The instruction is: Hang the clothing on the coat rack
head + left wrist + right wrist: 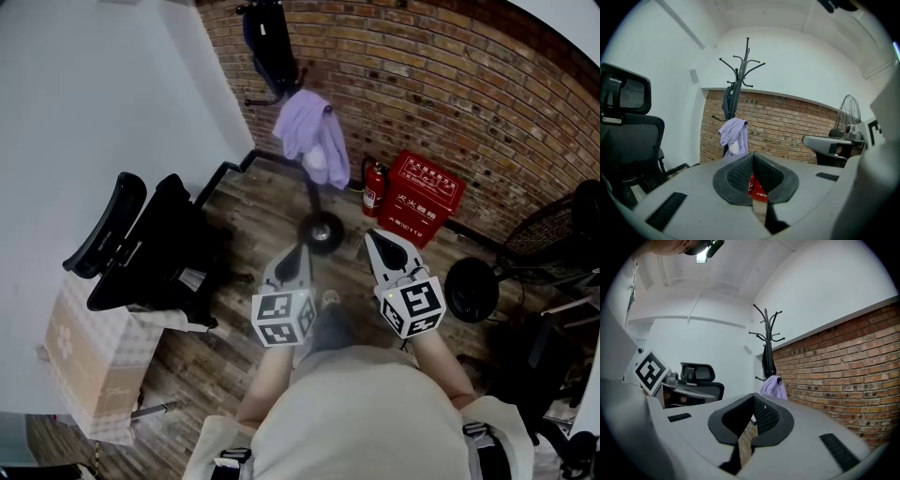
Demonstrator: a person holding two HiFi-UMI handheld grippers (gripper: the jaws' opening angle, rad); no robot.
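A black coat rack [309, 183] stands by the brick wall ahead. A lilac garment [310, 137] hangs from one of its low hooks, and a dark garment [269, 42] hangs higher up. My left gripper [301, 251] and right gripper [373, 238] are held side by side near my body, well short of the rack, both pointing at it. Each is shut with its jaw tips meeting and nothing between them. The left gripper view has the rack [742, 65] and lilac garment [734, 136] past my gripper [753, 155]. In the right gripper view they show too: rack [767, 331], garment [772, 387], gripper [753, 396].
A black office chair [141, 246] stands to the left, next to a cardboard box [86, 361]. A red fire-equipment box [423, 193] and an extinguisher [373, 187] sit against the brick wall. A floor fan [471, 290] and dark furniture stand to the right.
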